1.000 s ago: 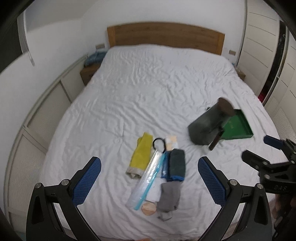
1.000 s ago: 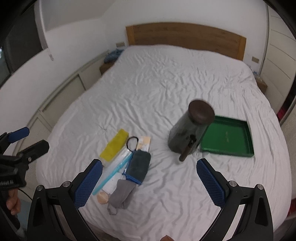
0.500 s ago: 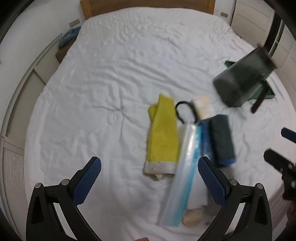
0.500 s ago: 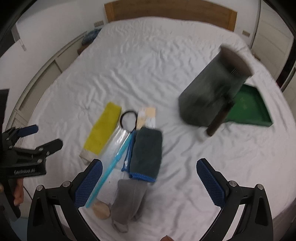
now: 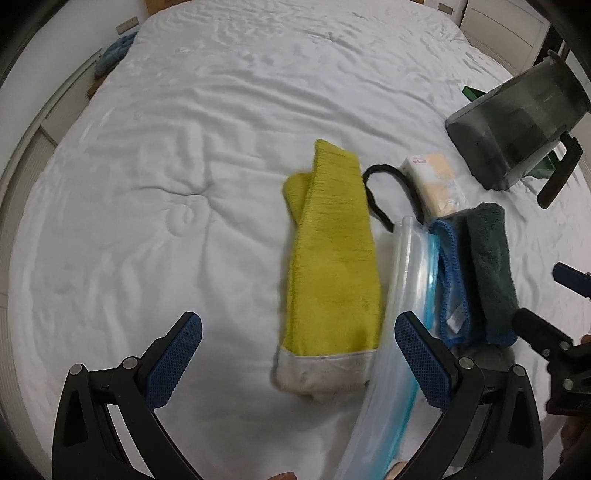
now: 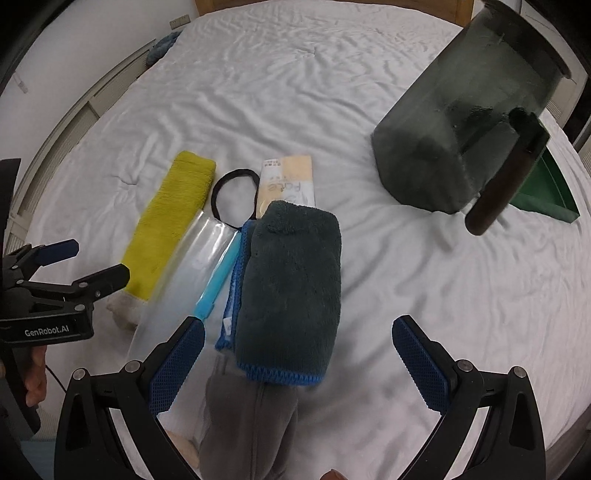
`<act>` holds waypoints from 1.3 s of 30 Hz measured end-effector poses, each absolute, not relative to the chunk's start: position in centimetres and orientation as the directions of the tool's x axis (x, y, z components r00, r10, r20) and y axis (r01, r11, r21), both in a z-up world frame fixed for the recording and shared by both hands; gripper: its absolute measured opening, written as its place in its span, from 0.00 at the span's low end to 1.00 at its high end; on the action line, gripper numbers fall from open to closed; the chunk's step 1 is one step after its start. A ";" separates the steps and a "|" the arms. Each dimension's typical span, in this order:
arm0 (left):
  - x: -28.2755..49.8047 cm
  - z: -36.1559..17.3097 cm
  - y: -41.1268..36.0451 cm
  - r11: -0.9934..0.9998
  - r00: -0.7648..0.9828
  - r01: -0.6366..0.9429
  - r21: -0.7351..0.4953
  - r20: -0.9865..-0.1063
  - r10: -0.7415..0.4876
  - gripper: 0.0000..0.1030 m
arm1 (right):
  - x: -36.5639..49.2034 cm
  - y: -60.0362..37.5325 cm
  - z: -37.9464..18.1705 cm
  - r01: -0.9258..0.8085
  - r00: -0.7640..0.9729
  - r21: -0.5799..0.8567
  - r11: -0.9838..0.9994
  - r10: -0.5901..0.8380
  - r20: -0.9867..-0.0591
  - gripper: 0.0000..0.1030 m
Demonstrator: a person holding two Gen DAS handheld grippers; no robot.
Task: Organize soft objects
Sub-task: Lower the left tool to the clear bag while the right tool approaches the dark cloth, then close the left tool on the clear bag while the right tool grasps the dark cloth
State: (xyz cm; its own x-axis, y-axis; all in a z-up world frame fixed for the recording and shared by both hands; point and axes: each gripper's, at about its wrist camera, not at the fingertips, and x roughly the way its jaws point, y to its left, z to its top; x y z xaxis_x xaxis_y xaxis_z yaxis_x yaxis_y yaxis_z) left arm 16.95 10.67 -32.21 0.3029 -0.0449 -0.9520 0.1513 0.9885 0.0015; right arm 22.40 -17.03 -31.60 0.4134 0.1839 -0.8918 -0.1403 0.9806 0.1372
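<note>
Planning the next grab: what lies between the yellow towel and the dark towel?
A clear plastic bag with a blue strip lies between the yellow towel and the dark towel; the right wrist view shows it best.

Yellow towel, dk teal cloth w/ blue trim, green tray, white sheet.

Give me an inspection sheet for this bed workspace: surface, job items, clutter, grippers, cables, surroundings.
Surface: wrinkled white bedsheet, items grouped near the foot.
Job's things: folded yellow towel; folded dark teal cloth with blue edging; grey fabric piece; black elastic headband.
Clutter: clear plastic zip bag; pale orange packet; dark translucent jug with handle, tilted; green tray behind it.
Grippers: left gripper open above the towel; right gripper open above the teal cloth; both hold nothing.
Cables: nothing seen for certain.
Surroundings: wooden headboard, white walls.
</note>
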 end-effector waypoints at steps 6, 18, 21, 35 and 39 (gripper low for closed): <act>13.3 -31.2 10.1 0.978 0.291 0.205 -0.041 -0.951 -0.101 0.99 | 22.5 -17.0 -32.6 -0.148 0.401 0.121 0.982 0.171 -0.900 1.00; 9.4 -34.9 8.7 0.977 0.169 0.194 -0.090 -0.978 -0.123 0.88 | 23.3 -16.6 -34.5 -0.176 0.386 0.124 0.977 0.184 -0.904 0.99; 9.7 -36.0 8.2 0.975 0.163 0.207 -0.080 -0.980 -0.115 0.85 | 23.5 -16.4 -35.3 -0.177 0.386 0.124 0.976 0.184 -0.904 0.99; 11.1 -37.5 8.3 0.971 0.134 0.199 -0.133 -0.978 -0.162 0.52 | 25.0 -14.6 -38.0 -0.179 0.363 0.121 0.976 0.180 -0.914 0.87; 11.4 -37.2 8.9 0.965 0.123 0.196 -0.172 -0.972 -0.199 0.35 | 25.5 -14.2 -38.7 -0.172 0.353 0.109 0.979 0.164 -0.921 0.81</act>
State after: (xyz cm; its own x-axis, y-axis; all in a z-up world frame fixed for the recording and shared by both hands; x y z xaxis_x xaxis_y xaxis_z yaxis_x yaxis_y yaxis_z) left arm 11.39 8.92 -37.25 0.1230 -0.1987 -0.9723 0.1960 0.9653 -0.1725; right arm 25.54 -14.20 -38.73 0.3531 0.1643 -0.9211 -0.1724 0.9790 0.1085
